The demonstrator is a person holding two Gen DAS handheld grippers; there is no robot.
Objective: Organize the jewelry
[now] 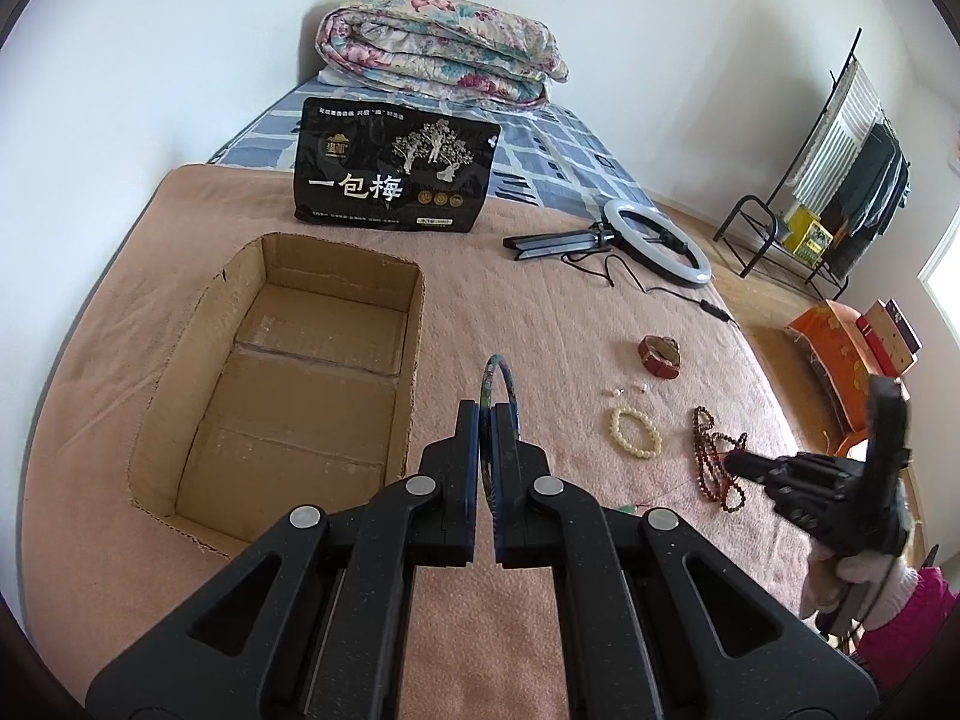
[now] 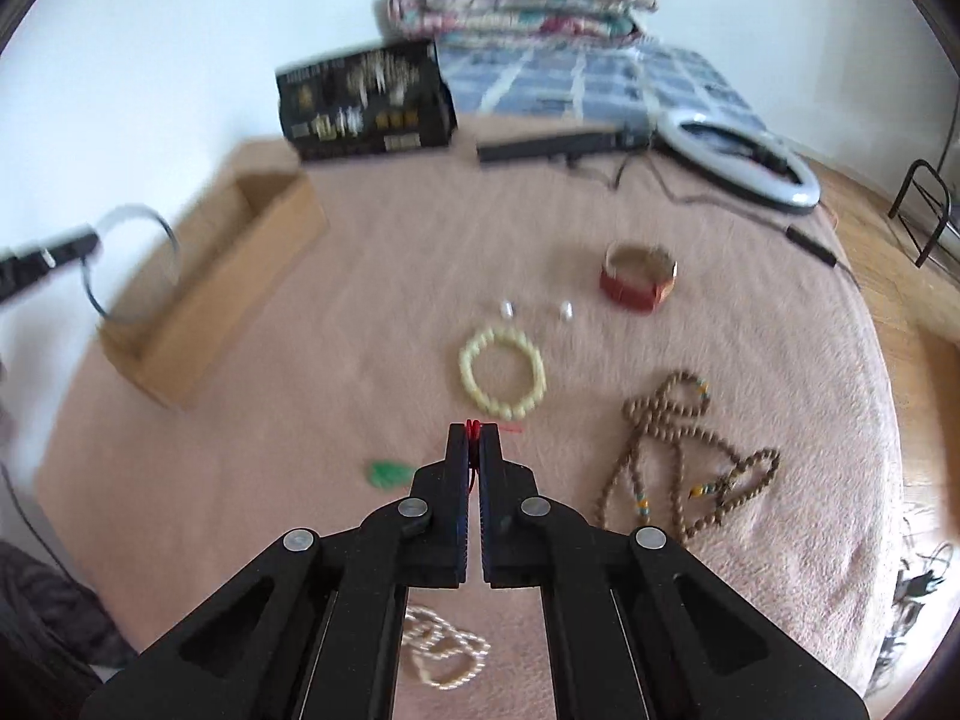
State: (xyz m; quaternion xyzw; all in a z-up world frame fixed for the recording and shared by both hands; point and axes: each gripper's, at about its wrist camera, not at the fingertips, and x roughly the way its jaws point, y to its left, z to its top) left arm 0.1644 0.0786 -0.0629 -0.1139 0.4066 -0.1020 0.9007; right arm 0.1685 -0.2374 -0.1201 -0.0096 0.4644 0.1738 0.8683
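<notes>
A pink blanket point(image 1: 540, 324) is covering the bed and carrying everything else, with a folded floral quilt point(image 1: 444, 48) and a black snack bag point(image 1: 396, 171) sitting at its far end and a ring light point(image 1: 657, 240) lying off to the right. An open cardboard box point(image 1: 288, 384) is resting on the blanket at the left, empty inside as far as the left wrist view shows, and it is evidently serving as the place where the jewelry is being gathered. The left gripper point(image 1: 487, 414) is clamping a patterned bangle point(image 1: 498, 381) upright between its closed jaws, just beside the box's right wall rather than over the opening. The right gripper point(image 2: 474, 429) is pinching a thin red cord point(image 2: 474, 425) between its shut jaws; a green pendant point(image 2: 390, 474) is lying on the blanket just left of it, though whether the cord is tied to it is not clear through the blur. Still waiting on the blanket are a long brown bead necklace point(image 2: 678, 456), a cream bead bracelet point(image 2: 504, 378), a red watch strap point(image 2: 639, 279), a pale chain point(image 2: 441, 651) under the right gripper, and two small white earrings point(image 2: 537, 311). The step in hand looks like carrying the first pieces to the box; next, the left hand is needing to swing the bangle over the opening and let go, while the right is needing to lift the cord clear without snagging the bracelet.
</notes>
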